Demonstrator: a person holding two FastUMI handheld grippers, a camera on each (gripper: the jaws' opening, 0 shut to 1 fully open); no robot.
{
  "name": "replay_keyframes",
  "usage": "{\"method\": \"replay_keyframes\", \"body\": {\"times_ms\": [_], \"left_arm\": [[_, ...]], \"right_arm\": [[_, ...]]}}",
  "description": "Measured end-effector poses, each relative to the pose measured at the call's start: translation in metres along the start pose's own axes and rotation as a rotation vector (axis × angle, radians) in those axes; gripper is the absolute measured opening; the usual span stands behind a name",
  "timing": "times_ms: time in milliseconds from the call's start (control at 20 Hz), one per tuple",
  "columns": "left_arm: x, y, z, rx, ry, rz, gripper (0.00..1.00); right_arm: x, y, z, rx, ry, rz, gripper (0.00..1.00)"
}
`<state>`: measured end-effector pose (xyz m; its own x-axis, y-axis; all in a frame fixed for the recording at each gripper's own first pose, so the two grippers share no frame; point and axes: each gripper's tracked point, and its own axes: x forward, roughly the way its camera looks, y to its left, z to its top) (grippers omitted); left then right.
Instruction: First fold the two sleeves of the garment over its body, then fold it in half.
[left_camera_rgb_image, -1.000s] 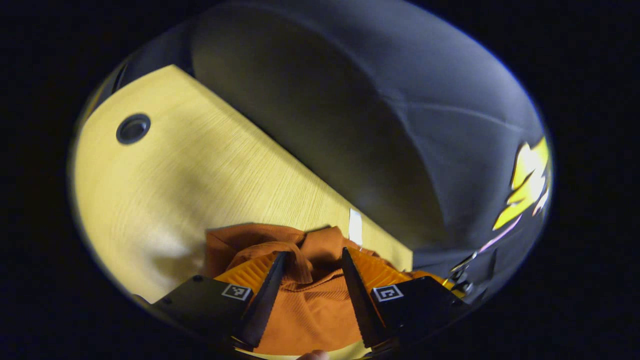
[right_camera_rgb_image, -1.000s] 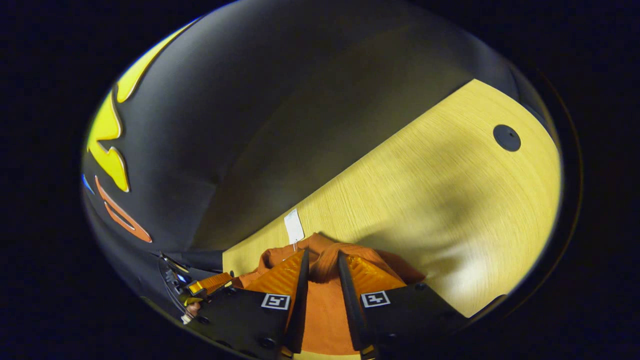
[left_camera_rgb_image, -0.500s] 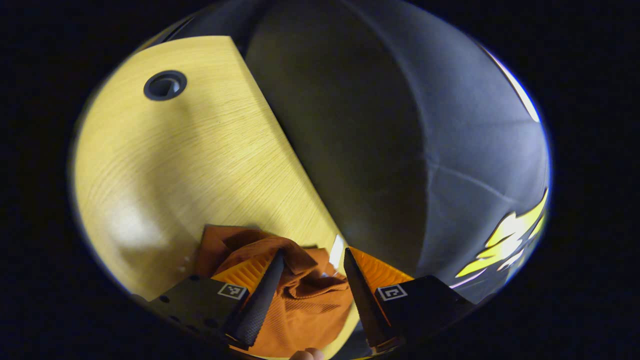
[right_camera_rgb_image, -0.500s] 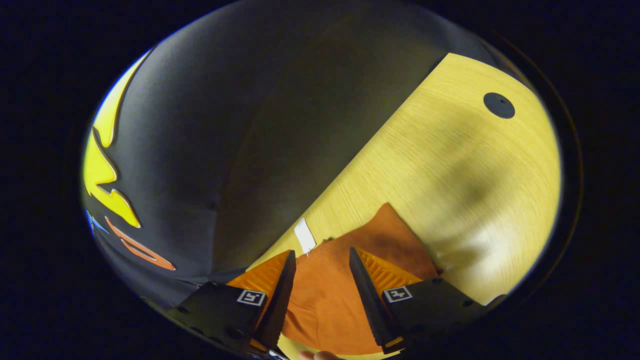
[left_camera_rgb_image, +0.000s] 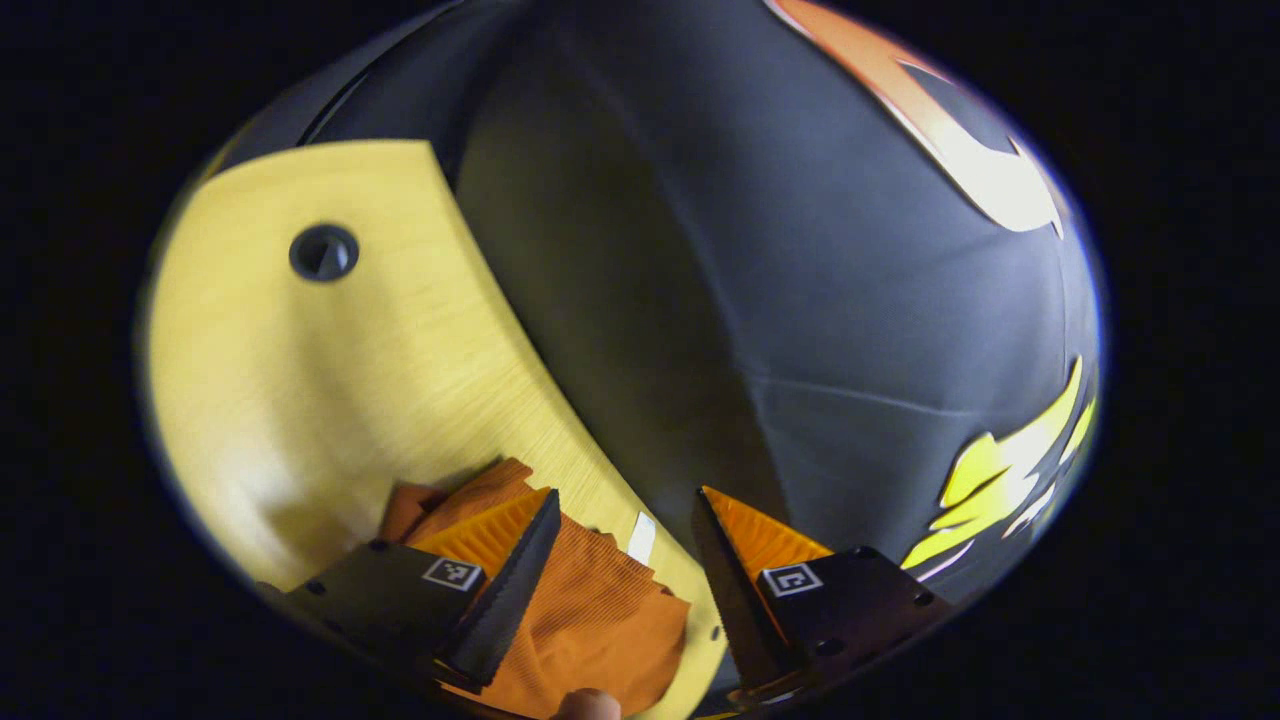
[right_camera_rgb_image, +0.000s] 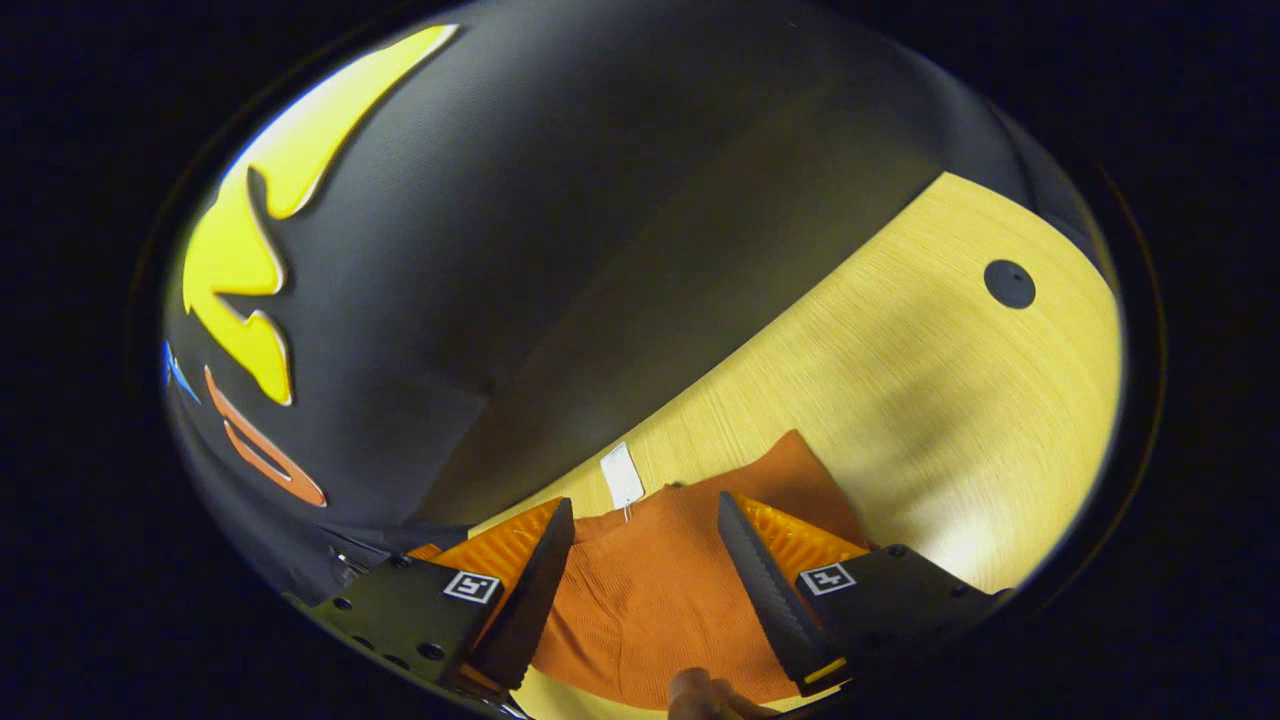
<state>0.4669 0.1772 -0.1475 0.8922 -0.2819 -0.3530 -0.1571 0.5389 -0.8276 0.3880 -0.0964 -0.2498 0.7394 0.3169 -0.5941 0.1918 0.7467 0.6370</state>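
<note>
An orange ribbed garment (left_camera_rgb_image: 590, 625) lies folded on the pale wooden table (left_camera_rgb_image: 300, 400), close to the table's far edge. A small white tag (left_camera_rgb_image: 641, 537) sticks out of it there. My left gripper (left_camera_rgb_image: 622, 506) hovers open over the garment with nothing between its fingers. In the right gripper view the garment (right_camera_rgb_image: 660, 590) lies flat, with its white tag (right_camera_rgb_image: 622, 474) at the far side. The right gripper (right_camera_rgb_image: 645, 512) stands open above it, holding nothing. A fingertip (right_camera_rgb_image: 690, 690) shows at the bottom edge.
The table (right_camera_rgb_image: 900, 400) ends at the black booth wall just behind the garment. A round dark cable hole (left_camera_rgb_image: 323, 252) sits in the tabletop to the left, and the cable hole (right_camera_rgb_image: 1008, 284) appears at the far right in the right gripper view.
Both grippers opened and let go of the bunched orange cloth, which now lies flat. Both have drawn back a little, and the jaws stand wider than a second ago.
</note>
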Motion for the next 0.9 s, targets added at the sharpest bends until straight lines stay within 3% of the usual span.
{"method": "replay_keyframes", "body": {"times_ms": [50,100,200,300,350,400,500,900], "left_arm": [[-0.013,-0.001,0.003,0.067,-0.017,0.019,0.89],[-0.022,-0.004,0.004,0.126,-0.032,0.039,0.89],[-0.044,-0.005,0.003,0.275,-0.059,0.091,0.91],[-0.068,-0.007,-0.001,0.428,-0.099,0.147,0.94],[-0.081,-0.013,-0.005,0.487,-0.115,0.157,0.97],[-0.093,-0.019,-0.008,0.544,-0.132,0.168,0.97],[-0.119,-0.028,-0.013,0.65,-0.177,0.192,0.99],[-0.214,-0.067,-0.051,0.856,-0.354,0.226,0.99]], "right_arm": [[-0.005,0.002,-0.004,-0.046,0.001,-0.02,0.86],[-0.011,0.004,-0.007,-0.099,-0.005,-0.045,0.93],[-0.026,0.007,-0.008,-0.219,-0.04,-0.089,0.96],[-0.048,0.015,-0.012,-0.313,-0.087,-0.125,0.96],[-0.059,0.021,-0.015,-0.349,-0.102,-0.136,0.89],[-0.072,0.023,-0.017,-0.381,-0.124,-0.152,0.96],[-0.099,0.03,-0.025,-0.456,-0.17,-0.164,0.96],[-0.191,0.057,-0.065,-0.652,-0.362,-0.192,0.98]]}}
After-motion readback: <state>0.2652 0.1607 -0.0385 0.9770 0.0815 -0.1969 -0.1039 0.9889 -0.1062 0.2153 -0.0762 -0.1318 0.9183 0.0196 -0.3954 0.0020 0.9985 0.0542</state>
